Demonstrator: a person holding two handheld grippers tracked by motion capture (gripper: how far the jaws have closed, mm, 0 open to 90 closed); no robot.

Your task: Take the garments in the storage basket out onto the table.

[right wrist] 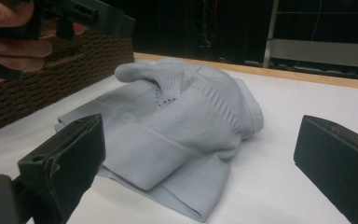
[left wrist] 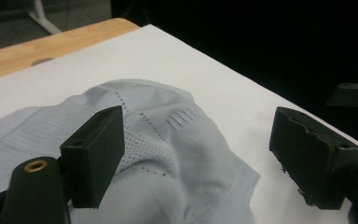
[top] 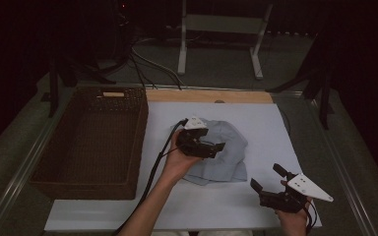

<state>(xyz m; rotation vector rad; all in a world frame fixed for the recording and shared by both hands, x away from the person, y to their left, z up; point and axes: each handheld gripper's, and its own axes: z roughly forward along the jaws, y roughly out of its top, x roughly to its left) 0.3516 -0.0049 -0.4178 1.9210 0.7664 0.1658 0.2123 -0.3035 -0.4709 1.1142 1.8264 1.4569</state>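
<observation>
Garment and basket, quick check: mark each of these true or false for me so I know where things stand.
1. The light blue garment lies inside the basket. False: it lies on the white sheet, right of the basket.
2. The left gripper is above the garment with open jaws. True.
3. The right gripper is shut on the garment. False: its jaws are open, apart from the cloth.
4. The garment is spread flat. False: it is bunched and folded.
5. The basket is brown wicker. True.

Crumpled pale blue-grey knit garment (top: 225, 152), loosely folded, on the white sheet (top: 270, 128).
</observation>
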